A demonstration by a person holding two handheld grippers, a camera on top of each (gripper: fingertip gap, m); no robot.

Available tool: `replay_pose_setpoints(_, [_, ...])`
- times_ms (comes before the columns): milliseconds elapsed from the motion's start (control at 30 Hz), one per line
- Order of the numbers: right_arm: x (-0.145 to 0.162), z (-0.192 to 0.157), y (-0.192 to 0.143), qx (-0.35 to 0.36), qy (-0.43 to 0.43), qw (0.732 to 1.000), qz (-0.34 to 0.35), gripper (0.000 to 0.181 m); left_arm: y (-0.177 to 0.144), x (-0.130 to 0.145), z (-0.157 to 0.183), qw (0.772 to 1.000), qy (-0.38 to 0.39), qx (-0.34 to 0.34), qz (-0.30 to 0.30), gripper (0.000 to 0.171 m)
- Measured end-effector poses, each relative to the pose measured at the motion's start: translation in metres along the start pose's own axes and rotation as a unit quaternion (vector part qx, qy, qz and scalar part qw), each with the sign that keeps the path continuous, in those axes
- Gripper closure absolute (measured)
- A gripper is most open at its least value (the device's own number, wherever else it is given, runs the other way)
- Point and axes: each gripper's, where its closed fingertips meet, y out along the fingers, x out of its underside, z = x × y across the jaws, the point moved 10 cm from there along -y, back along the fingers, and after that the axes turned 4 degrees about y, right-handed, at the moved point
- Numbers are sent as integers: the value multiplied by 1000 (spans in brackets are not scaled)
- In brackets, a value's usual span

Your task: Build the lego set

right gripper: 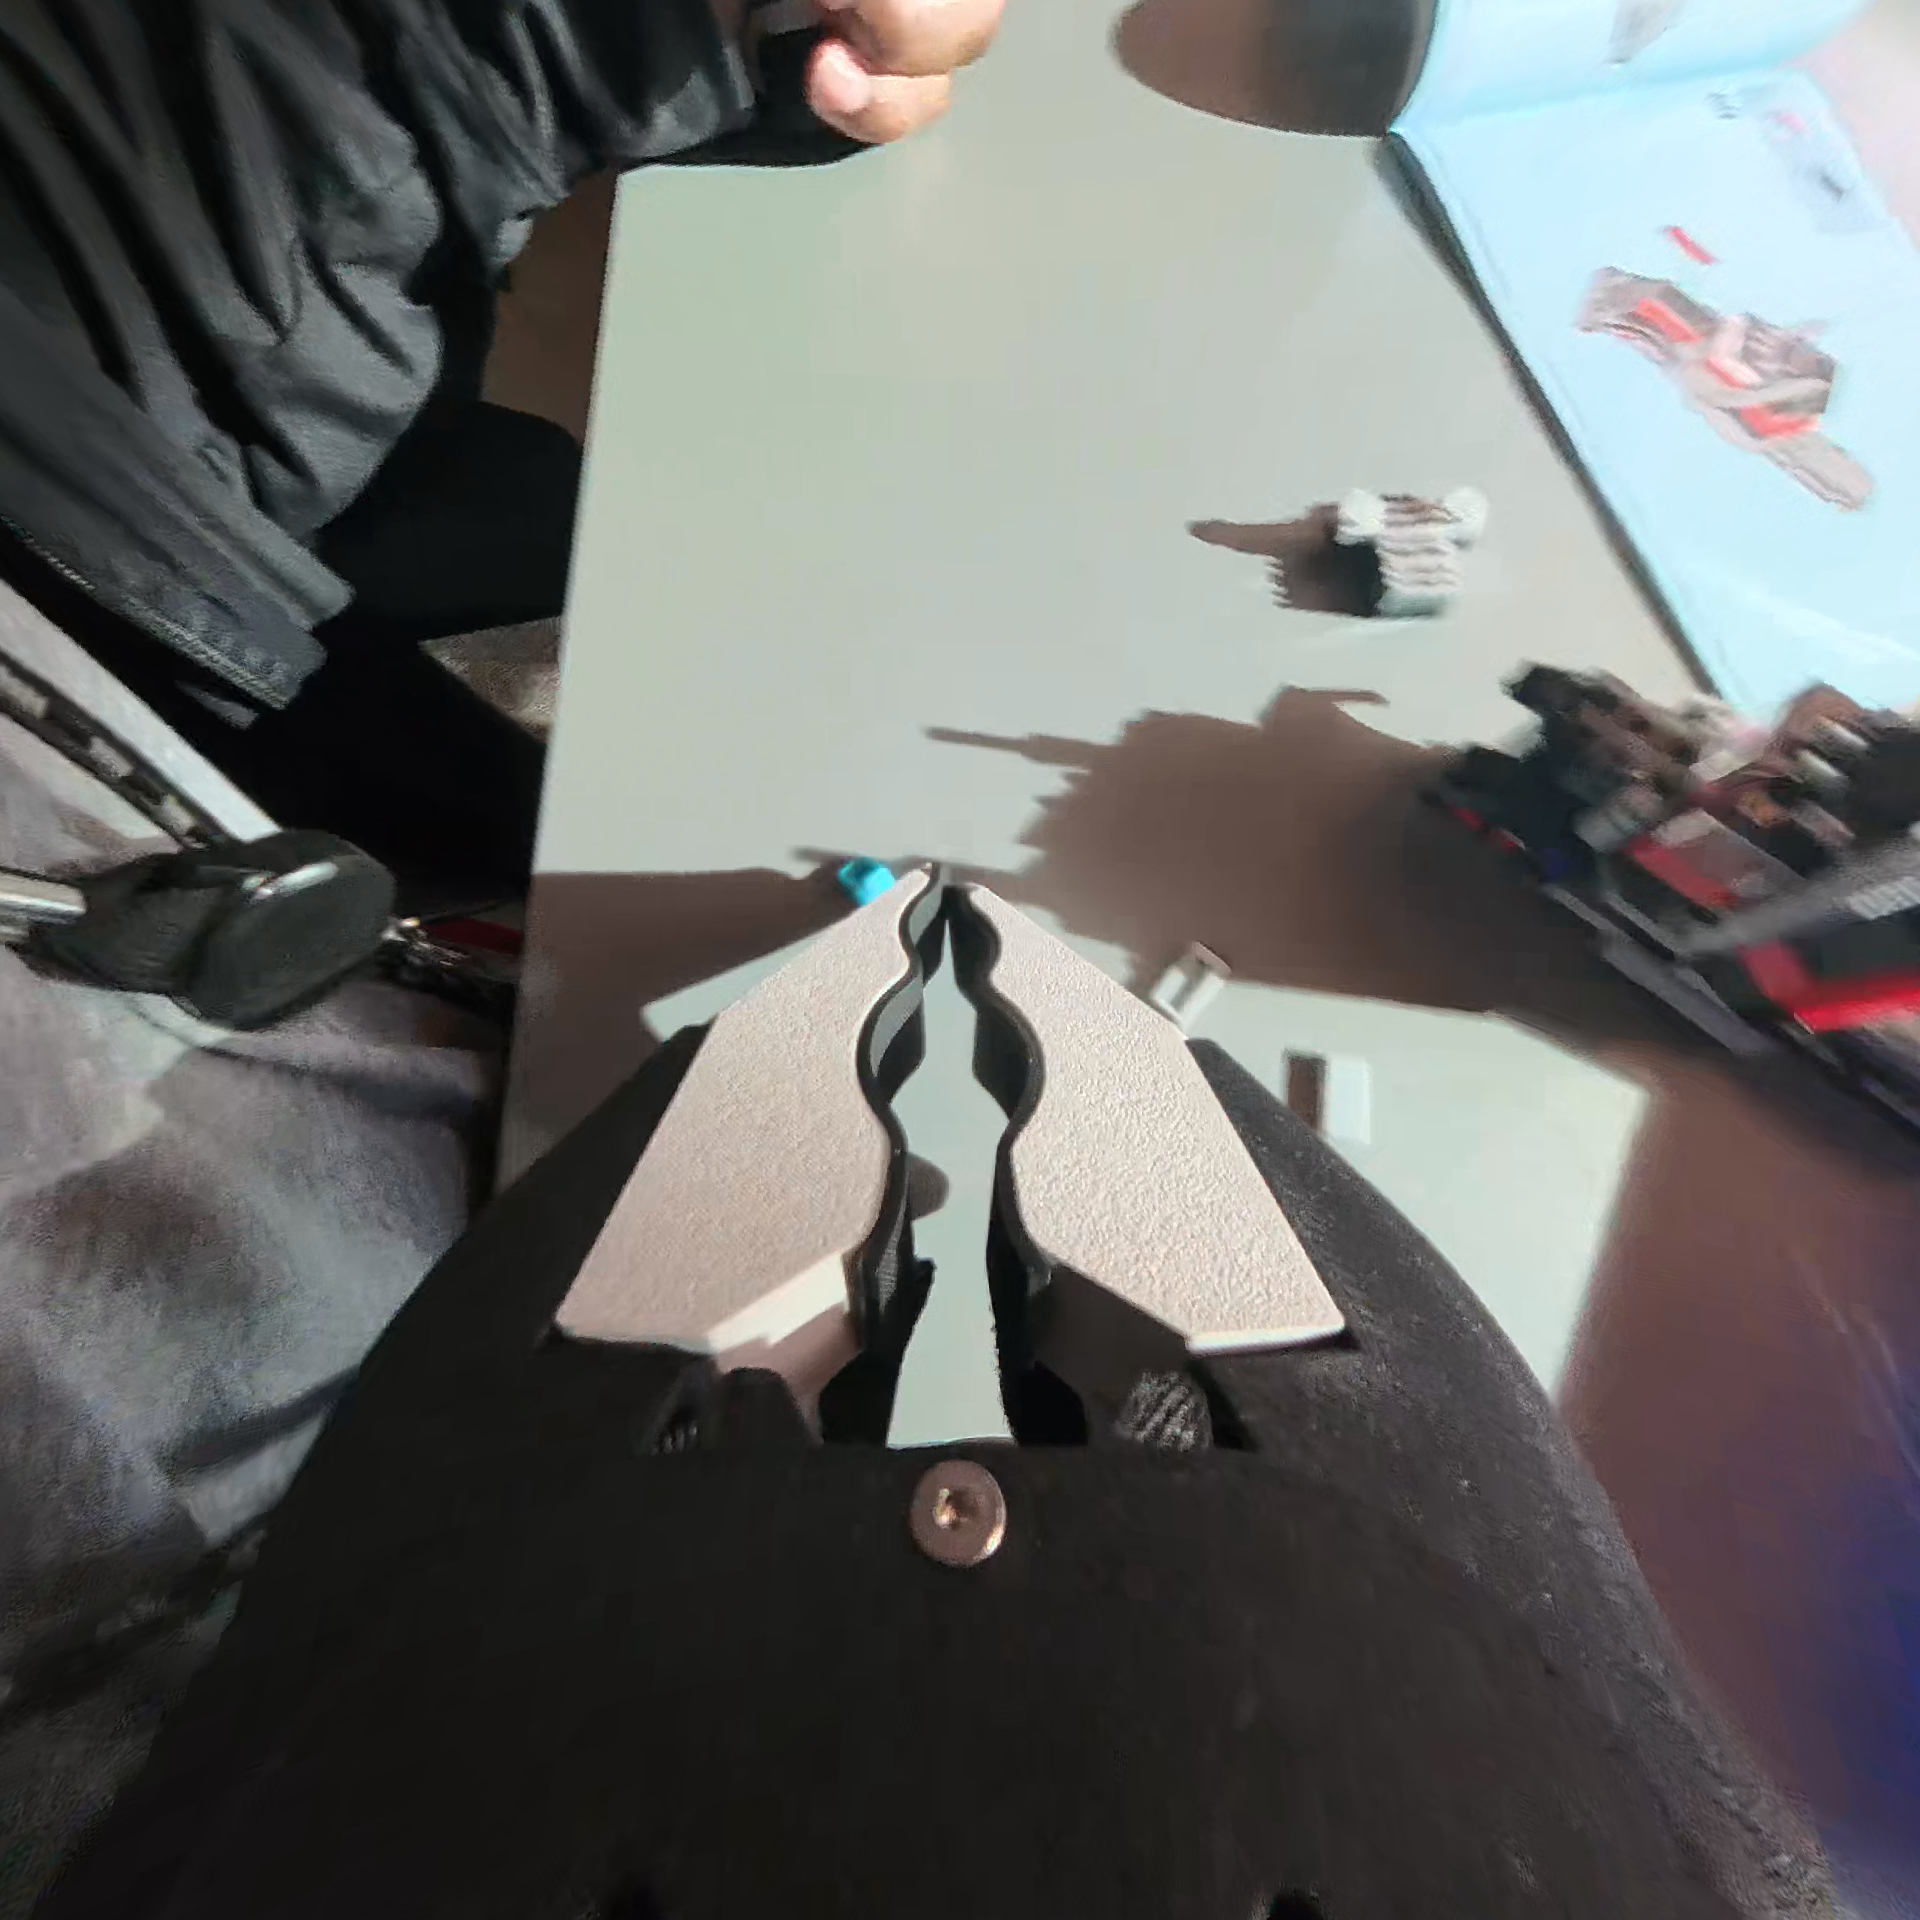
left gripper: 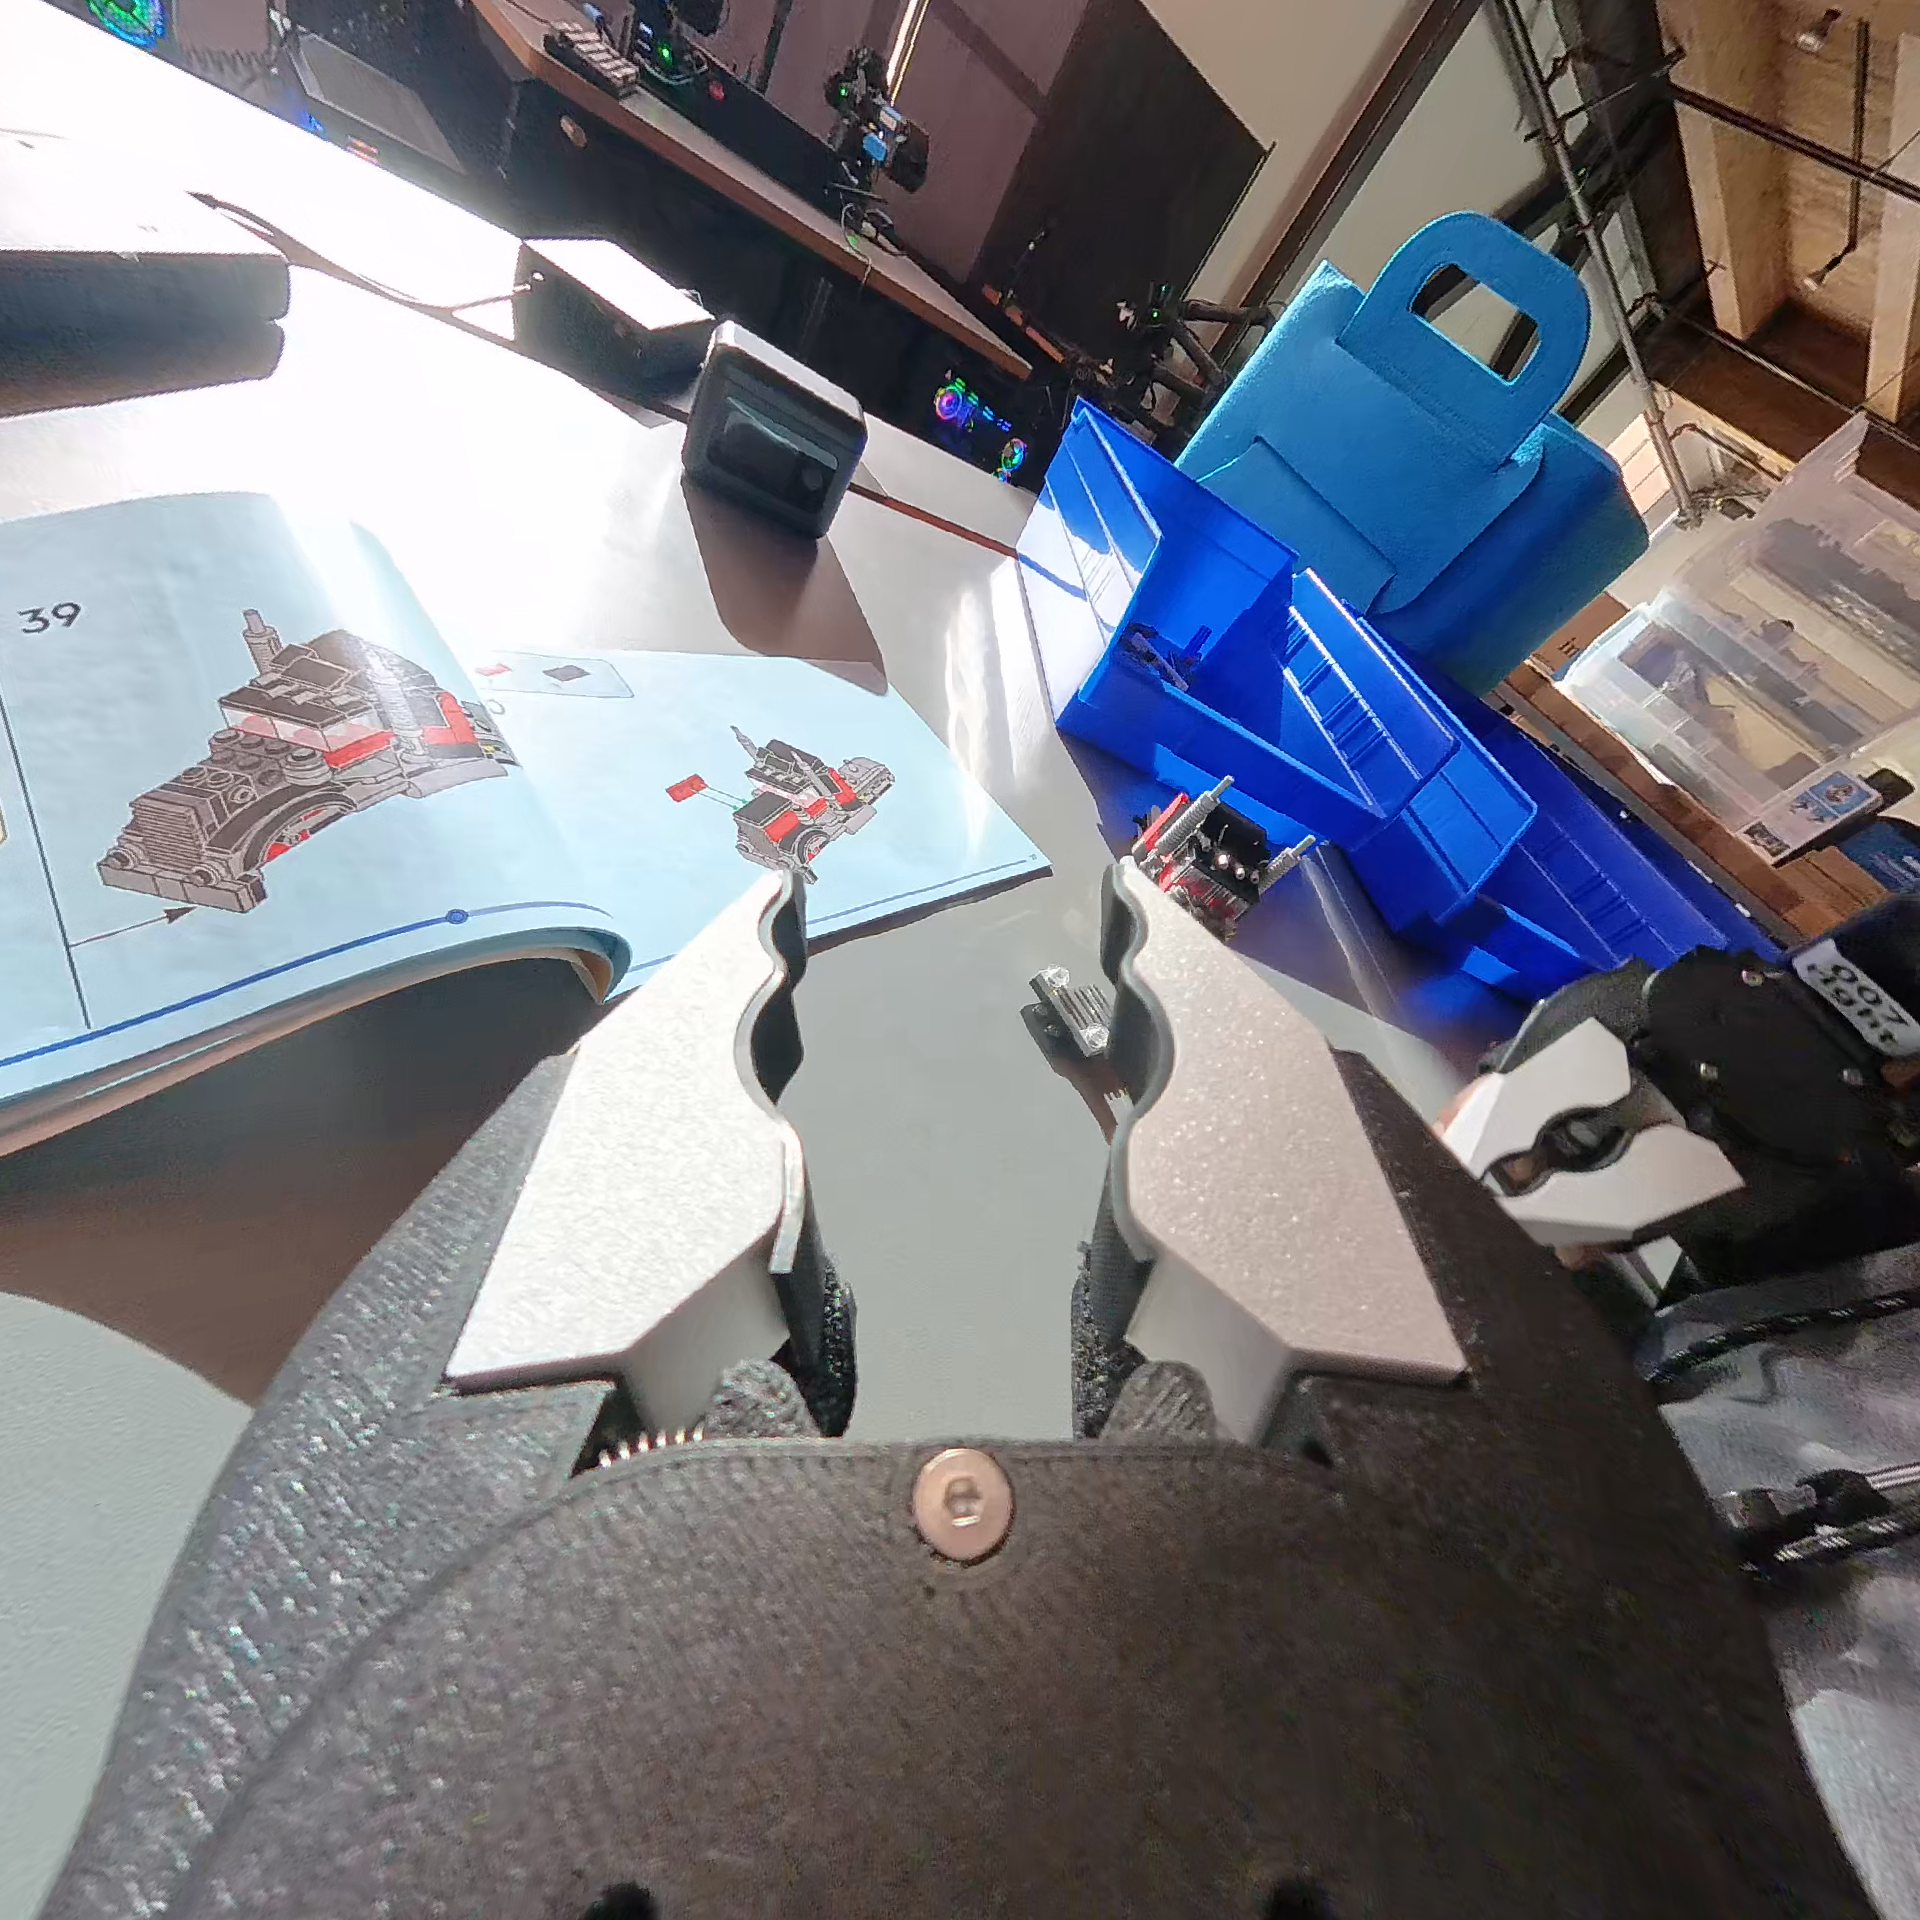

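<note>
My left gripper is open and empty, held low over the grey table. A small grey brick assembly lies on the table just beside its right fingertip. The partly built black-and-red truck stands a little beyond. The open instruction booklet lies to the left. My right gripper is shut with its tips touching and nothing visible between them; it also shows in the left wrist view. In the blurred right wrist view, the truck and the grey assembly are to the right.
Blue parts bins and a blue foam bag stand behind the truck. A black cube device sits at the back. A cyan piece and small white pieces lie near my right gripper. A person's hand and dark jacket are at the table edge. The left gripper's tips are roughly 20 cm from the right gripper's. My right tips are about 40 cm from the black cube device, my left tips only 30 cm.
</note>
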Motion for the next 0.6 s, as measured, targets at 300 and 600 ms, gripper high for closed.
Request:
replay_pose_setpoints(300, [23,20,-51,35,76,994,70,179,3,1,-1,1000,-1,-10,-13,114])
replay_pose_setpoints(600, [13,-15,-19,-7,62,997,37,169,3,1,0,1000,3,-9,-11,114])
